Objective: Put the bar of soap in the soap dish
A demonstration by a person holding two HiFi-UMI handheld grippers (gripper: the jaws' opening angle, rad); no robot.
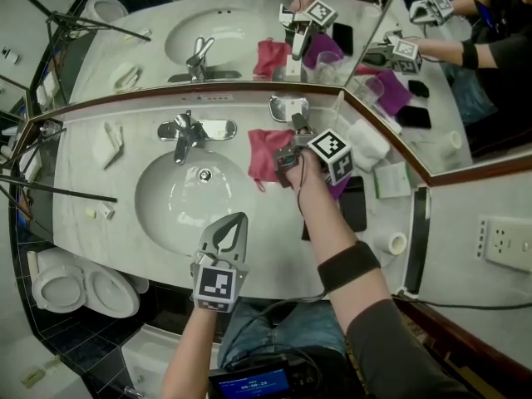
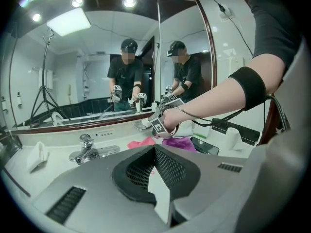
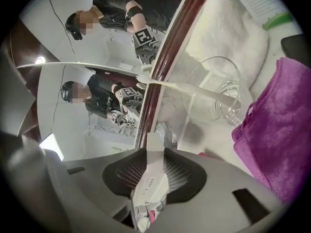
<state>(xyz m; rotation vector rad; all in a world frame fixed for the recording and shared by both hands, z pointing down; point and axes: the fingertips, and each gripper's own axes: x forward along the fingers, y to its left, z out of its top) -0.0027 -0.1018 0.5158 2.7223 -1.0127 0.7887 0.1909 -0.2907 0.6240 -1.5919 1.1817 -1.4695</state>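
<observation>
The soap, a thin white bar standing on edge, is pinched between the pads of the right gripper; its far end points at the shiny dish, which lies just beyond it against the foot of the mirror; whether soap and dish touch cannot be told. From the head view the right gripper is held over the pink cloth, with the dish just past its tips. Next to the dish is a clear glass with a white toothbrush leaning out of it; a purple cloth lies beside the glass, and a white towel beyond it. A dark phone lies on the counter beside the right forearm. The left gripper is well apart, over the near rim of the sink, its jaws pressed together on nothing; the faucet stands behind the basin.
</observation>
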